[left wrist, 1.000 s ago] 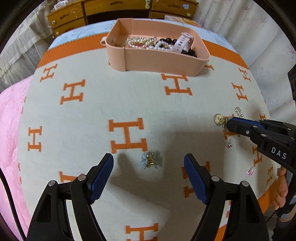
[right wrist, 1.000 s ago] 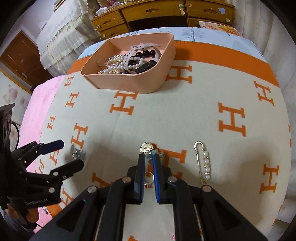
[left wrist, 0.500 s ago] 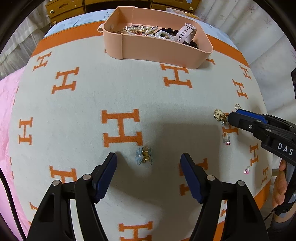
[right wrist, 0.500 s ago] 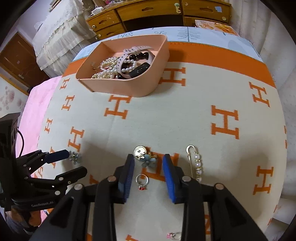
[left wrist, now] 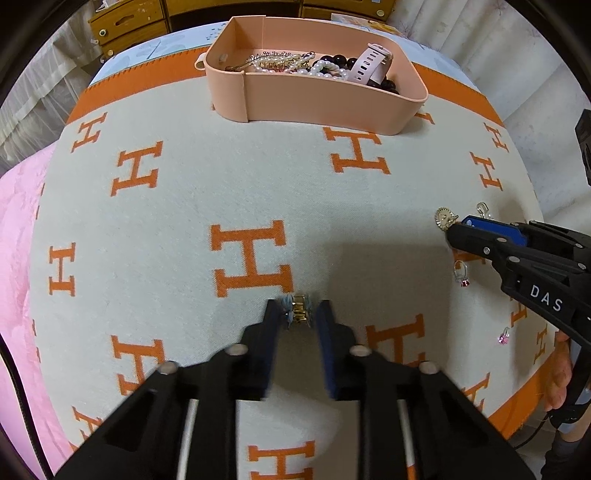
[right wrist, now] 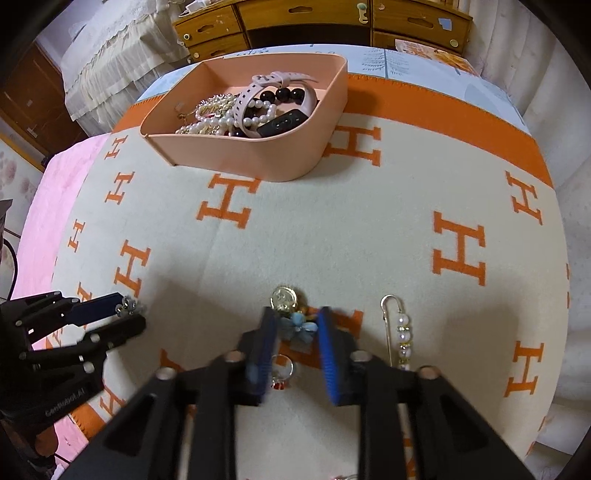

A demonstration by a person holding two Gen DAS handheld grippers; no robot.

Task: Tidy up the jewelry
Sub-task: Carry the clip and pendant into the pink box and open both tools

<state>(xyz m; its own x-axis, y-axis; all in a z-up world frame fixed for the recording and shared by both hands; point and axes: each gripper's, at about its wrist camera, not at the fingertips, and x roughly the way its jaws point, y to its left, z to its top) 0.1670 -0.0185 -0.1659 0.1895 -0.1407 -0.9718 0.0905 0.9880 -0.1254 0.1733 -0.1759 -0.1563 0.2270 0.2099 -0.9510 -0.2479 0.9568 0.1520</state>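
A cream blanket (left wrist: 221, 192) patterned with orange H letters covers the bed, with pink bedding (left wrist: 14, 229) showing at its left edge and wooden drawers (right wrist: 317, 22) behind. Near the far end of the blanket sits a peach tray (left wrist: 314, 99) already loaded with pearl strands, dark beads and a pale pink watch strap (left wrist: 371, 68). Nothing lies between the tray and the loose pieces on the near half of the blanket.

The left tongs (left wrist: 301, 317) have just been closing and now stand narrow, their pads at either side of a small hair clip (left wrist: 300, 314) with a gold body and pale blue petals; it rests on the blanket just below a large orange H. The pads look to be touching it, though motion blur leaves the contact slightly uncertain.

The right tongs (right wrist: 295, 328) have also just drawn inward after a brief widening, and stand narrow around a blue flower brooch (right wrist: 301, 326) lying on the blanket, its petals reaching both pads. Just beyond it lies a gold coin-like charm (right wrist: 282, 298). A ring with a red stone (right wrist: 282, 373) lies under the left finger of these tongs, close behind the flower. To the right, apart from the tongs, a gold pin strung with pearls (right wrist: 400, 332) lies lengthwise. In the left wrist view a small pink-stoned piece (left wrist: 503, 338) lies near the blanket's orange border.
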